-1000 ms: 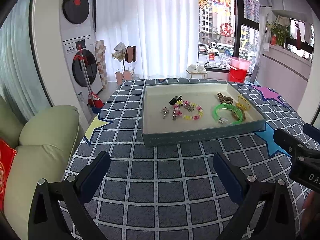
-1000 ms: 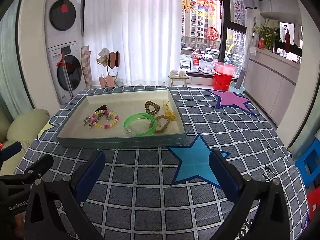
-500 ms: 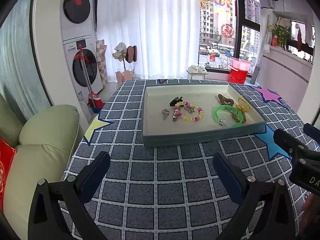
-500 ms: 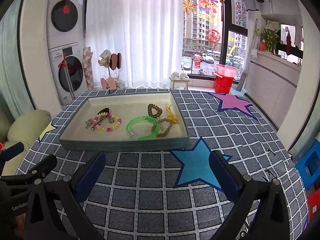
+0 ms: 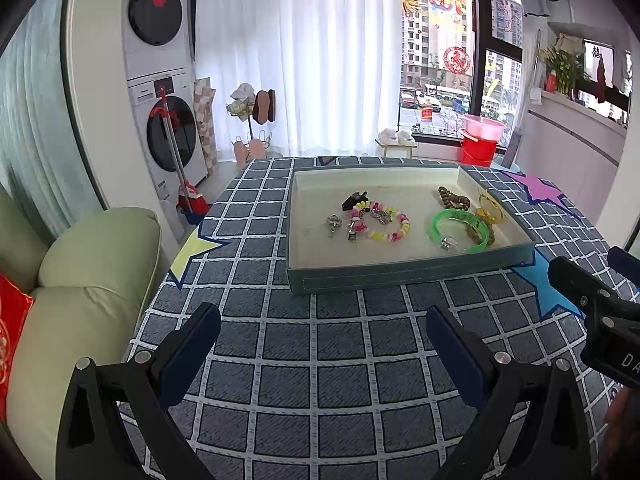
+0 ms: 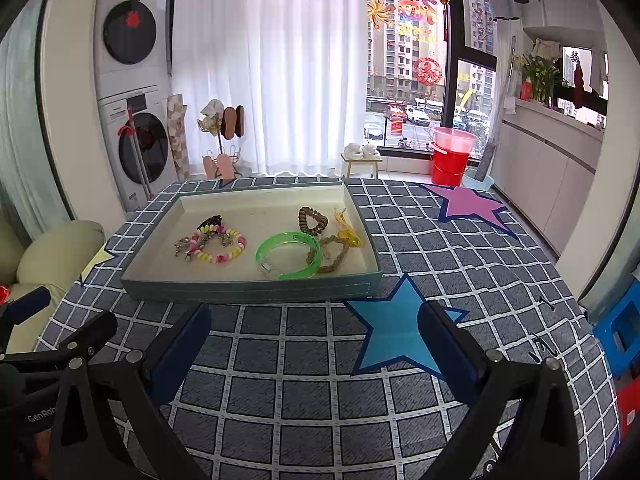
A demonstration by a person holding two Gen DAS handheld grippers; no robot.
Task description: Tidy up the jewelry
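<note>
A shallow grey-blue tray [image 5: 400, 274] [image 6: 248, 290] with a cream floor sits on the checked tablecloth ahead of both grippers. In it lie a pink and yellow bead bracelet [image 5: 387, 227] [image 6: 224, 245], small metal clasps [image 5: 333, 224] [image 6: 182, 246], a green bangle [image 5: 460, 229] [image 6: 289, 254], a brown bead bracelet [image 5: 452, 198] [image 6: 312, 220], a braided brown loop [image 6: 330, 254] and a yellow piece [image 5: 490, 209] [image 6: 348, 234]. My left gripper [image 5: 322, 338] and right gripper [image 6: 314, 332] are both open and empty, short of the tray's near wall.
The table carries a grey checked cloth [image 5: 312, 344] with blue [image 6: 400, 328], purple [image 6: 470, 204] and yellow [image 5: 192, 248] stars. A pale green sofa [image 5: 80, 280] stands at the left edge. Washing machines, a curtain and red buckets [image 6: 450, 158] lie beyond the table.
Both views have risen and pulled back slightly, so the tray sits a little lower and farther in frame. The jewelry has not moved and both grippers stay open.
</note>
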